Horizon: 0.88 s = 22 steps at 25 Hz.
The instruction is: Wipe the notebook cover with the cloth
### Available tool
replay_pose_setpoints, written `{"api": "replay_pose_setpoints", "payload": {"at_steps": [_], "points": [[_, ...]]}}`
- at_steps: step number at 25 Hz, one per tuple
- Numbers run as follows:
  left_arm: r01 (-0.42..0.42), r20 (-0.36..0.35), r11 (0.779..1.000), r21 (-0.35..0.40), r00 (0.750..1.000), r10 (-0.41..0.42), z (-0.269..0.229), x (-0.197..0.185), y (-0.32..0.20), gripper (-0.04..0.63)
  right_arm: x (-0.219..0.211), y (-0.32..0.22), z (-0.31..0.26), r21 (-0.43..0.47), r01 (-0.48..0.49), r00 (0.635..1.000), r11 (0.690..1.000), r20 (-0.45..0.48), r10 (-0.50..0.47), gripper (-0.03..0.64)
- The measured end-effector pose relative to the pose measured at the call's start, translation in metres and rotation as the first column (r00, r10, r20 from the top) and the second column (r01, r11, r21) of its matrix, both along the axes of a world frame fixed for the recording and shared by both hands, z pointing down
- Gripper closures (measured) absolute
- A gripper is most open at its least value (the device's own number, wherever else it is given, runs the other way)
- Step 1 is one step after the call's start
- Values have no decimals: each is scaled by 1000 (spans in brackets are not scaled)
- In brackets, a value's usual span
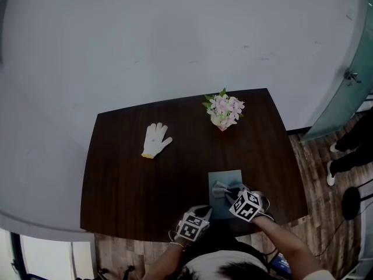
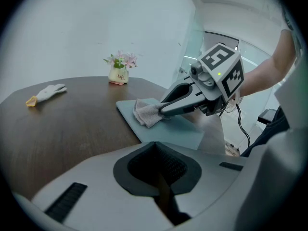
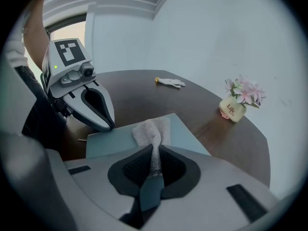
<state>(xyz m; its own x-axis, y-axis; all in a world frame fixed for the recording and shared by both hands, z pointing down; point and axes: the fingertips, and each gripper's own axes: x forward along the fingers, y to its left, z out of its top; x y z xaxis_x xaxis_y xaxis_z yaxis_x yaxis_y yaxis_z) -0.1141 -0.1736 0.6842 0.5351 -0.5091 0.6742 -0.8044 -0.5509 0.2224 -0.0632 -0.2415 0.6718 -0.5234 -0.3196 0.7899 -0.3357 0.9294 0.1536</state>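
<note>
Clamping a crumpled grey cloth (image 2: pixel 146 112), the right tool (image 2: pixel 163 111) is risking sliding the unheld teal notebook (image 2: pixel 179 127); the left tool (image 3: pixel 102 122) is idling closed.

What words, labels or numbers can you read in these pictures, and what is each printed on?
"Life": on the flower pot in the right gripper view; also legible in the left gripper view.
Smaller print under it: too small to read.
The marker cubes: square patterns only, no words.
No print visible on the notebook, cloth or glove.

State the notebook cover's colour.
Pale grey-blue notebook cover, clearest in the left gripper view.
</note>
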Motion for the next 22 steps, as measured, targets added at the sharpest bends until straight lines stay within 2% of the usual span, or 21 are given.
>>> {"api": "replay_pose_setpoints", "payload": {"at_steps": [12,22], "points": [[2,7,1000,10,1000,-2,0,1,0,578,50,-2,3,-12,-145,989,989,18,145,575],[3,10,1000,13,1000,-3,2,1,0,578,88,-7,8,-60,-313,946,948,64,317,575]]}}
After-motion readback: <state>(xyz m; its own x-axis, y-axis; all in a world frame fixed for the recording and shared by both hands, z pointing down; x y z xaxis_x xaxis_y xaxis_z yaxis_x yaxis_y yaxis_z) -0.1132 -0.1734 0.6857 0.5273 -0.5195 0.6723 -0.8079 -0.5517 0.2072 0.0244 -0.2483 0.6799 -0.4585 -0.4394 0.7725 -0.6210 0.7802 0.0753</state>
